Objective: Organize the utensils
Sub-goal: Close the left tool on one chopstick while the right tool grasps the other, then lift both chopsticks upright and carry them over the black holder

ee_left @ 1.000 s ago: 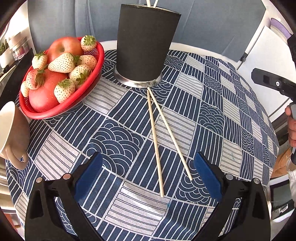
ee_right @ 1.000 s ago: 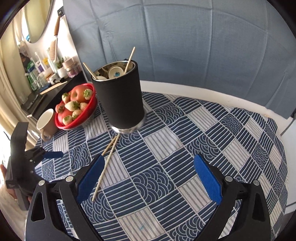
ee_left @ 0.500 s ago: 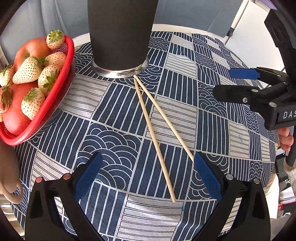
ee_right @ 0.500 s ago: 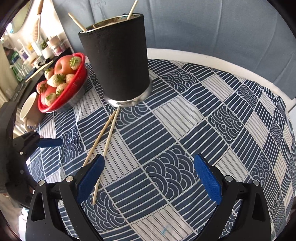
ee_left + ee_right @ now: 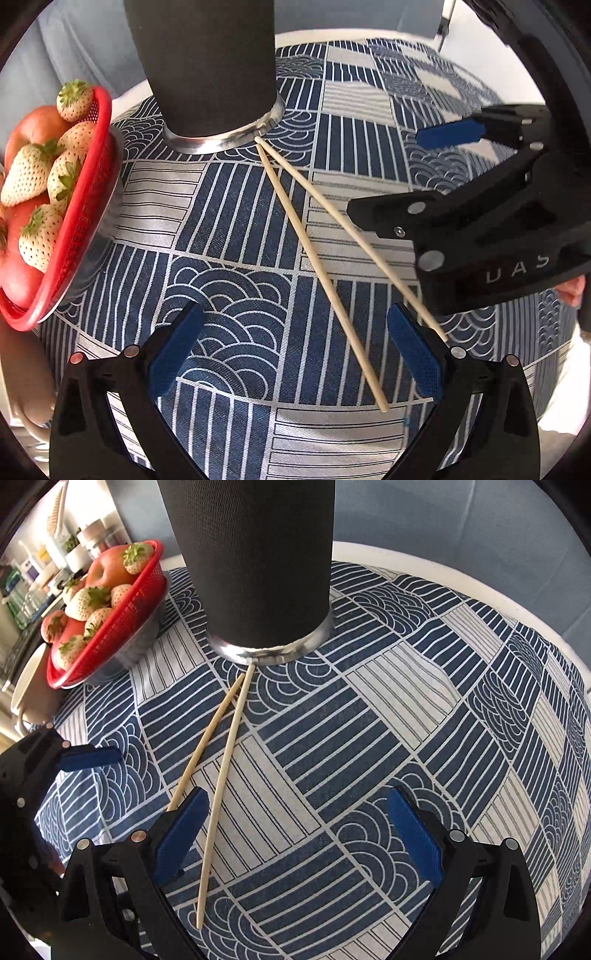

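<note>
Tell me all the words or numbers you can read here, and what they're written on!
"UAS", partly cut off and perhaps incomplete: on the black body of the right gripper, seen in the left wrist view.
Bottles and jars on the counter: labels too small and blurred to read.
Nothing else carries text.

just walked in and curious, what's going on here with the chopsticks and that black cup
A person holds a two-finger gripper in each hand over a table with a blue patterned cloth. Two loose chopsticks lie on the cloth, their far tips at the base of the black utensil holder. The left gripper and the right gripper are both open and empty, close around the chopsticks' near ends. Neither stick is gripped yet. A red basket of fruit sits beside the holder.
</note>
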